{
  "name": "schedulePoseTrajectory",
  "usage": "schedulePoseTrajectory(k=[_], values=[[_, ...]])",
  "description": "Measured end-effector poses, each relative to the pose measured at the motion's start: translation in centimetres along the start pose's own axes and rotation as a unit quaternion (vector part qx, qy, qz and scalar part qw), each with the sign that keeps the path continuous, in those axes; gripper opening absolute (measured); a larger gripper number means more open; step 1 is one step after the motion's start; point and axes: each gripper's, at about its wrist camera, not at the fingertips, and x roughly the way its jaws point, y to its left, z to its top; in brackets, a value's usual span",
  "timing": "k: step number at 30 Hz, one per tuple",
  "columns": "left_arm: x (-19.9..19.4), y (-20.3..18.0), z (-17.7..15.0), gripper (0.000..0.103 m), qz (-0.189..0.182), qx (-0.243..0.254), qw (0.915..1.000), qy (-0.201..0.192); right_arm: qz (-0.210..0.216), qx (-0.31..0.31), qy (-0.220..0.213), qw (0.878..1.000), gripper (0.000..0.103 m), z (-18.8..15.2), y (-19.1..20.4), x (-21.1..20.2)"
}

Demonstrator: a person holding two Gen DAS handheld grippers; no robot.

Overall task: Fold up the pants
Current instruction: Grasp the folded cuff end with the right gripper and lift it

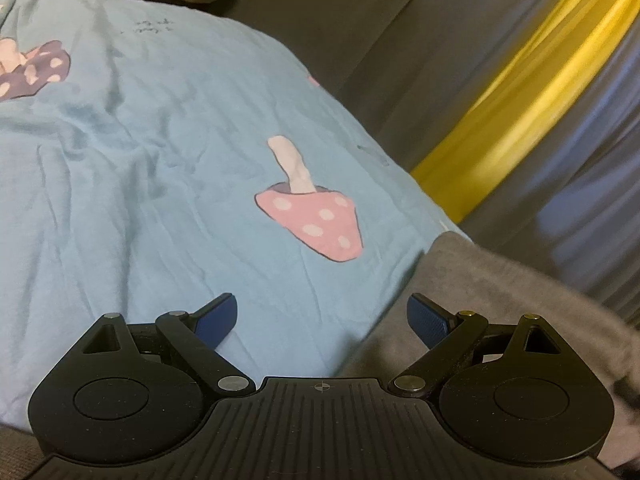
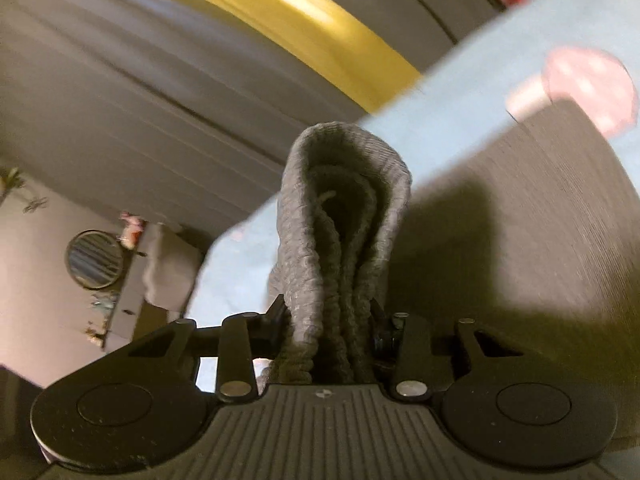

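Bed: blue sheet printed with pink mushrooms, spread wide ahead of and beneath my left jaws.

Curtains: grey with one yellow band, well beyond both pairs of jaws.

Pants: grey knit. The main body lies flat on the sheet, to the right of my right jaws; a ribbed, elastic-looking edge stands up doubled between them. In the left view a grey fold of the pants lies just right of my left jaws, under the right-hand blade.

Right gripper: jaws pinching the bunched pants edge, cloth filling the gap.

Left gripper: jaws spread, nothing between them, hovering above the sheet beside the grey cloth.

Step in hand, as I judge it: lifting one gathered edge to begin a fold. Next move calls for my left jaws to take a matching edge, so that both carry the cloth over evenly without dragging the sheet.
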Motion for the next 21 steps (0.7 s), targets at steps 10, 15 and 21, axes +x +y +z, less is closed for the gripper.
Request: schedulePoseTrajectory(k=[10,15,21], values=[[-0.1,-0.1,0.0,0.095,-0.005,0.007,1.0000,0.006,-0.017,-0.024,-0.040,0.999,0.038,2.4,0.6,-4.9],[-0.1,-0.3,-0.1,0.095,-0.003,0.012,0.9999,0.007,-0.044,-0.013,-0.047,0.998,0.038,2.7,-1.2,-6.2],[0.1,-0.8,-0.4,0.095,-0.010,0.030,0.9994,0.016,-0.067,-0.024,-0.032,0.997,0.039,2.3,-2.9,-6.1]])
